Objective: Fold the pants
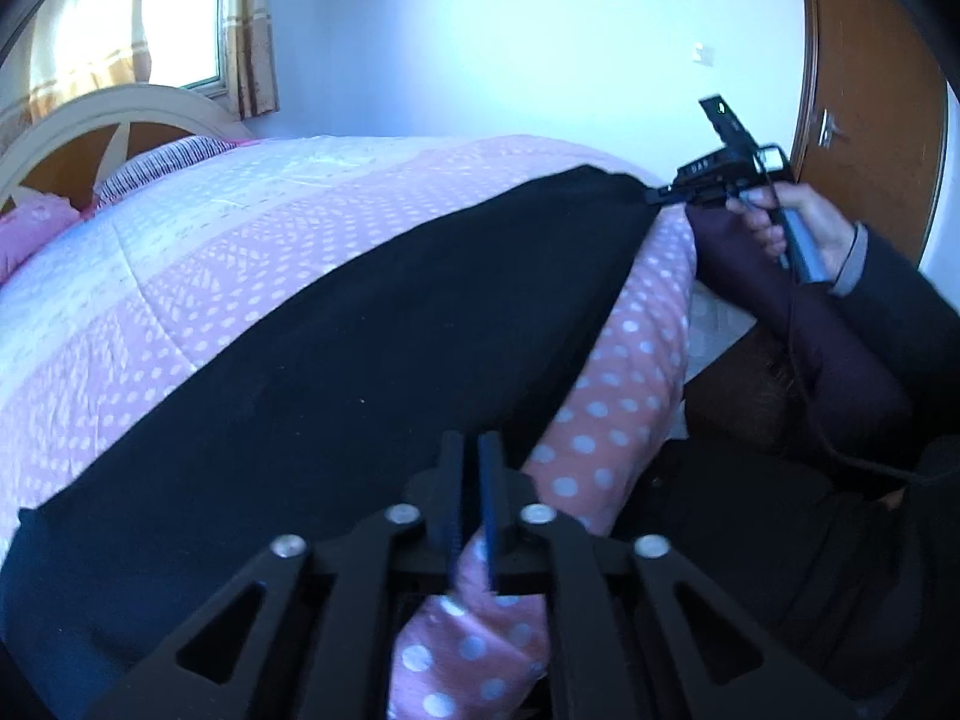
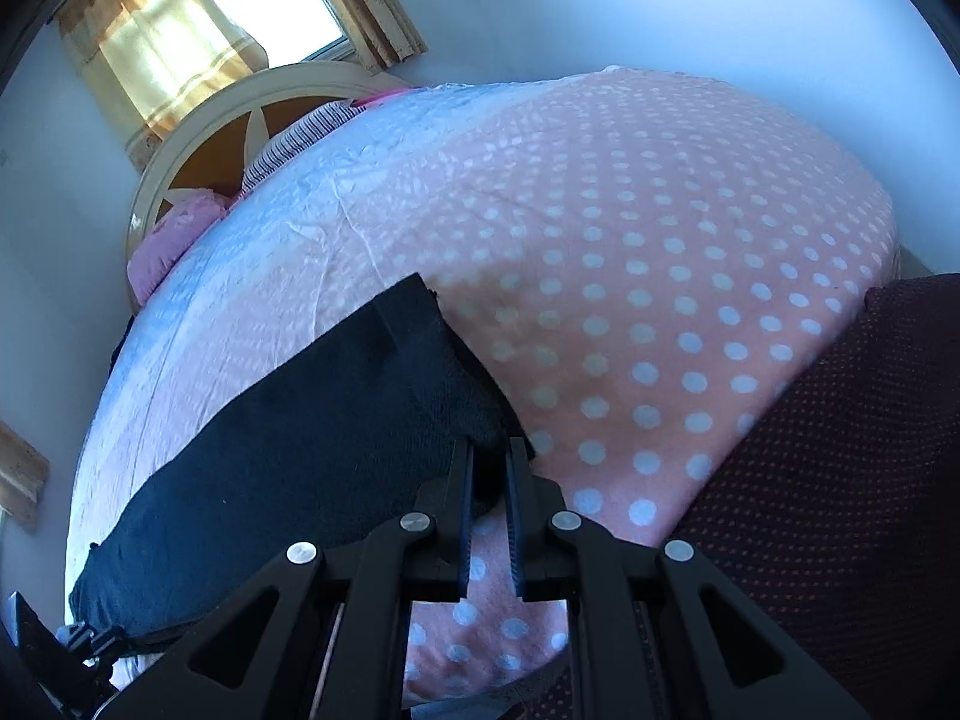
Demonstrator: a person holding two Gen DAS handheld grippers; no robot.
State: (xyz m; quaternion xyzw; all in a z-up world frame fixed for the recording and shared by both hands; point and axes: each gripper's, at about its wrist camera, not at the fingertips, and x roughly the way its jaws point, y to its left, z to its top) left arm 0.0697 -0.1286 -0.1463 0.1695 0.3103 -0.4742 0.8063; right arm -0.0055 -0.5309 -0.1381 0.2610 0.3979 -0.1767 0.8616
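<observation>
Black pants (image 1: 360, 360) lie stretched as a long band across a pink polka-dot bedspread (image 1: 606, 414). At the bottom of the left wrist view, my left gripper (image 1: 471, 450) is shut on the pants' near edge, its fingers almost together. A hand (image 1: 822, 228) holds my right gripper (image 1: 657, 195), which pinches the pants' far corner by the bed's edge. The right wrist view shows my right gripper (image 2: 489, 456) shut on a bunched corner of the pants (image 2: 270, 450). My left gripper (image 2: 99, 639) grips the other end at the lower left.
The bedspread (image 2: 660, 240) covers the whole bed. A cream headboard (image 1: 90, 114), a striped pillow (image 1: 162, 162) and a pink pillow (image 1: 30, 228) are at the head. A brown door (image 1: 870, 90) stands behind the hand. The person's dark dotted clothing (image 2: 840, 450) fills the right.
</observation>
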